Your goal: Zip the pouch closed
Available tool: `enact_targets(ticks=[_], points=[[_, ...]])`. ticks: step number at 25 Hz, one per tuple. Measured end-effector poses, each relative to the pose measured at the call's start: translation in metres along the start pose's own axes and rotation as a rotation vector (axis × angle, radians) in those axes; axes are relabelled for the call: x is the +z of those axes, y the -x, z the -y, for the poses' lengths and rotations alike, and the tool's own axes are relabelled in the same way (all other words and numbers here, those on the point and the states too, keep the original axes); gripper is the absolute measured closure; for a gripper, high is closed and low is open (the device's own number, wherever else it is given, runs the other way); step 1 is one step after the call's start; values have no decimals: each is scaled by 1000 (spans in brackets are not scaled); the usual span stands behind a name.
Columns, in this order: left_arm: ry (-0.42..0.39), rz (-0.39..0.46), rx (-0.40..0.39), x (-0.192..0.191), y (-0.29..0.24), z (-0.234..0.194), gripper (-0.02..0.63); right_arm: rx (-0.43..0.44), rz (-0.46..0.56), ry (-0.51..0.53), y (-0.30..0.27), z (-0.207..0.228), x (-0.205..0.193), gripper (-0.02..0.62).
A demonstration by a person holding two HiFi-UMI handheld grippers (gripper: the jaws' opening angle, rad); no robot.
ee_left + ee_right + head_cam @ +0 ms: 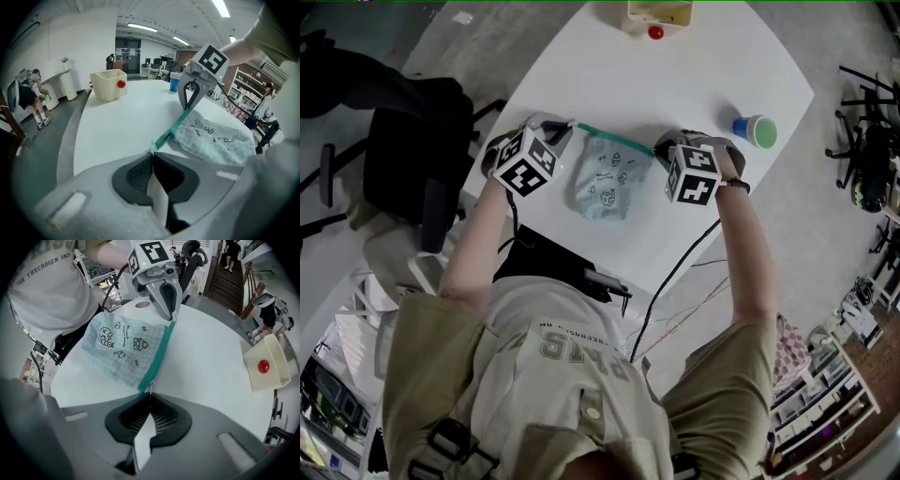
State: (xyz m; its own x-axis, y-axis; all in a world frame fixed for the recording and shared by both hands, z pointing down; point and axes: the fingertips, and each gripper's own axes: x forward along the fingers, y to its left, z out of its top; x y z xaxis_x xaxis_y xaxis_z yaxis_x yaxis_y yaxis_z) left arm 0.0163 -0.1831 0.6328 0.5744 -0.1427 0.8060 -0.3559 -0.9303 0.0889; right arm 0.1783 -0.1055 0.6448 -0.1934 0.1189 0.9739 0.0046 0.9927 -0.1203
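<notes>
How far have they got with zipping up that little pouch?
Looks nearly finished. Done: the green zip on the pouch lies as one flat strip with no gap showing. In hand: the left tongs pinch one end of the zip, the right tongs pinch the zip pull at the other end, stretching it taut. Still to do: probably only letting go; I cannot confirm the last teeth are shut.

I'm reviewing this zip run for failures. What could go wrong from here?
The right gripper pinches only the thin pull at the end of the zipper; it may slip out. The left gripper holds just a small corner of the pouch, so a hard tug might yank it free and let the taut zipper slacken.
</notes>
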Motion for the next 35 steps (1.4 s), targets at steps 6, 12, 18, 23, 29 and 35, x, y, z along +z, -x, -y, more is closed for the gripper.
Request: enact_targets(ticks=[6,12,18,23,29,35], points=[[23,13,17,0,0,0,578,-7,0,19,0,-1,-1,592],[22,10,34,-2,3,-6,490,-35,18,17,0,-1,-1,591],[12,-3,20,-3,3,1,440,-71,35,-24,4,3,-4,477],[16,-3,34,-6,5,10,431,-130,60,-57,9,0,-9,477],[34,28,92,0,20,10,431,-270,146,-132,34,2,-4,477],[11,64,220,12,45,5,402,-581,306,-290,88,8,1,477]])
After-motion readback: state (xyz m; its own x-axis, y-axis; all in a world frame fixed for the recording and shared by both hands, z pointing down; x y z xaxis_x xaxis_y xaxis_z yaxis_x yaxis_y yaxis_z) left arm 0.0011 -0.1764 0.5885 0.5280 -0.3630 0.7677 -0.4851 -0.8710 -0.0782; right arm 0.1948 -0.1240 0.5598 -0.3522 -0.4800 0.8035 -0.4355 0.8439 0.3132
